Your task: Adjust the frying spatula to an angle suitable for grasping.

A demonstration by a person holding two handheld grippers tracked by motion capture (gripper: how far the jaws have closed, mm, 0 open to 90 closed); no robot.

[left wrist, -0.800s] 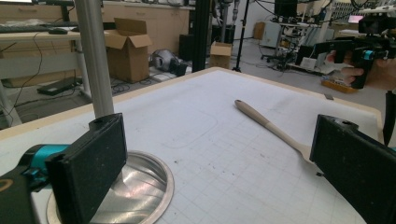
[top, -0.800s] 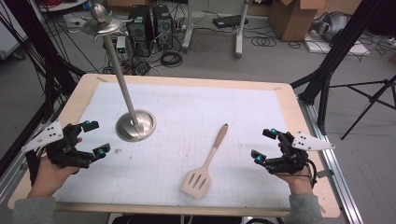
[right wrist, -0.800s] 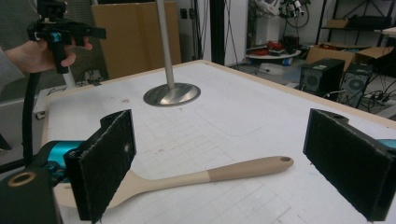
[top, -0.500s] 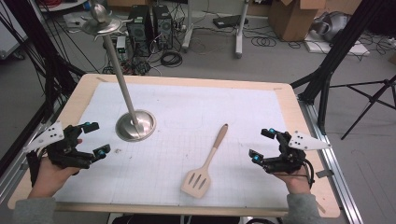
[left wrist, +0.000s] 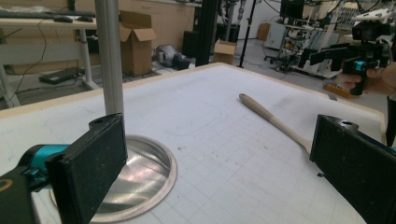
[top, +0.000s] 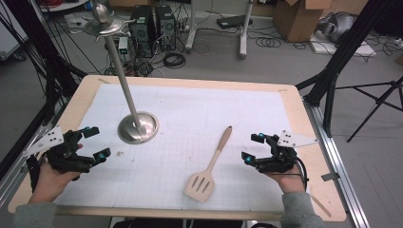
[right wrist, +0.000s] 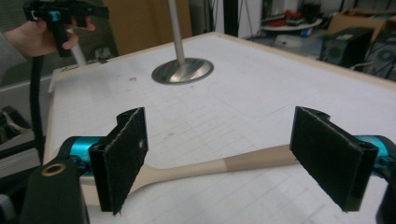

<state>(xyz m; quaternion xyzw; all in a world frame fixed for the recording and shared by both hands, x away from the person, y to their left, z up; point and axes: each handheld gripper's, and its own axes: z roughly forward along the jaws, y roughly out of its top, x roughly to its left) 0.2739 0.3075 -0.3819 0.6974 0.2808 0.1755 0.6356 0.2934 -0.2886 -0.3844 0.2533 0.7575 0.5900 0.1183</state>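
Note:
A pale wooden slotted spatula (top: 211, 164) lies flat on the white gridded mat (top: 190, 114), head toward me, handle pointing away. My right gripper (top: 251, 147) hovers open just right of the handle. In the right gripper view the handle (right wrist: 210, 169) crosses the mat between the wide-open jaws of that gripper (right wrist: 229, 158), untouched. My left gripper (top: 98, 142) stands open at the left edge, beside a metal stand's round base (top: 138, 127). In the left gripper view the open gripper (left wrist: 224, 163) frames the base (left wrist: 135, 182) and the spatula handle (left wrist: 271, 119).
The stand's thin pole (top: 124, 80) rises tilted from the base to a hooked top (top: 102, 21). The wooden table edge (top: 313, 142) borders the mat. Black rig legs, cables and cardboard boxes stand on the floor beyond.
My right gripper has slid a little left, closer to the spatula handle. The left gripper has barely moved; the spatula and stand are still.

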